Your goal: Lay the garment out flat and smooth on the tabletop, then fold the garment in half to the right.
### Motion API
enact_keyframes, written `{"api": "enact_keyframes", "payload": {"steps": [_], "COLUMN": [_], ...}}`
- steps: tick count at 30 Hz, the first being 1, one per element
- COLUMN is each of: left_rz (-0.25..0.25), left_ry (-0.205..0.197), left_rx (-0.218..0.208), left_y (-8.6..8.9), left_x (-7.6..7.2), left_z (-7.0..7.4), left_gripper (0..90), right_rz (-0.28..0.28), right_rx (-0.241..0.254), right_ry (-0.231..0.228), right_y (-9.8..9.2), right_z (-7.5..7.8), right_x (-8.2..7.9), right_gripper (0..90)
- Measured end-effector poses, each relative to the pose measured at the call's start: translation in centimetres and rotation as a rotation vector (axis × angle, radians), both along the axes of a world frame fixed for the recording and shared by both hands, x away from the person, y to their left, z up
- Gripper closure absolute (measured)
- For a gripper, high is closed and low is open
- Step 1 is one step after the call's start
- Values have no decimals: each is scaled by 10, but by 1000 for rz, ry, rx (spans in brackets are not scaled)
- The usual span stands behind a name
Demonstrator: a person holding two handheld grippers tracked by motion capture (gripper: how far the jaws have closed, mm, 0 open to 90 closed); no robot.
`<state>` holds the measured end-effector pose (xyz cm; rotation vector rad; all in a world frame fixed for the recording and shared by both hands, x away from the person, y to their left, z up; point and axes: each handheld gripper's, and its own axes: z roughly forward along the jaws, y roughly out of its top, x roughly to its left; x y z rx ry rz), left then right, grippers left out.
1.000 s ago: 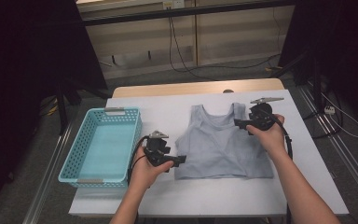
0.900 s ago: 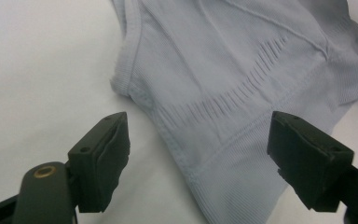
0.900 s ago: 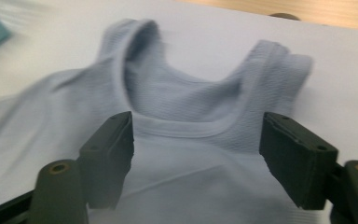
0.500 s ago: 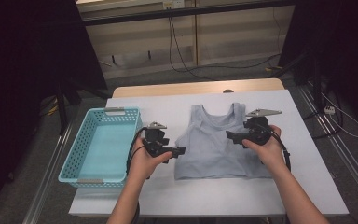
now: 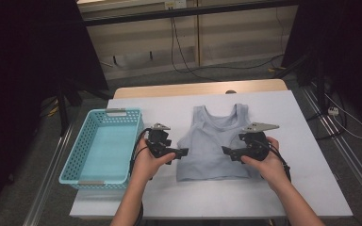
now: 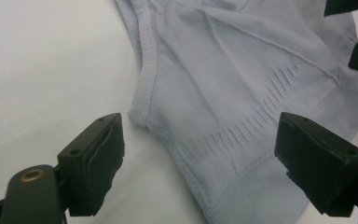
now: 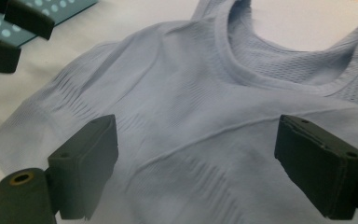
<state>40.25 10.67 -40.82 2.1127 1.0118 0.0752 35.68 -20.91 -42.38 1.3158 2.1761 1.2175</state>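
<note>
Pale blue-grey ribbed knit tank top [image 5: 215, 148] lies flat on the white tabletop [image 5: 311, 141], neckline away from the person and hem toward them, just right of a light turquoise perforated plastic basket [image 5: 101, 146] that stands near the tabletop's left edge. The left tool [image 5: 178, 153] hovers at the top's left side edge, its jaws pointing inward across the cloth; its own view shows them spread wide, having just been opening, with the armhole seam and the ribbed side panel between them but no pad pressing on the fabric. The right tool [image 5: 228, 151] hangs over the right half of the top, jaws aimed toward the left tool; they too stand wide, having just been opening, and the chest of the garment lies below and between them, apart from the pads. Both hands grip the tool bodies, with black cables trailing back along the wrists.
</note>
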Motion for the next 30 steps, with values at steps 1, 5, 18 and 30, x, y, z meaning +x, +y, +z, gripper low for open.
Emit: {"api": "enact_keyframes", "payload": {"steps": [1, 5, 18, 30], "left_rz": [-3, 6, 23, 26], "left_ry": [1, -2, -2, -2], "left_rx": [-1, -10, -12, -36], "left_y": [0, 3, 14, 13], "left_x": [-1, -3, -11, -11], "left_z": [1, 2, 5, 4], "left_gripper": [163, 162, 154, 140], "right_rz": [6, 22, 79, 93], "right_rx": [-4, -2, -2, 4], "right_ry": [-6, -6, -19, -24], "right_y": [2, 9, 37, 41], "right_z": [-1, -4, -4, -4], "right_x": [-2, -6, -18, -18], "right_gripper": [128, 128, 107, 98]}}
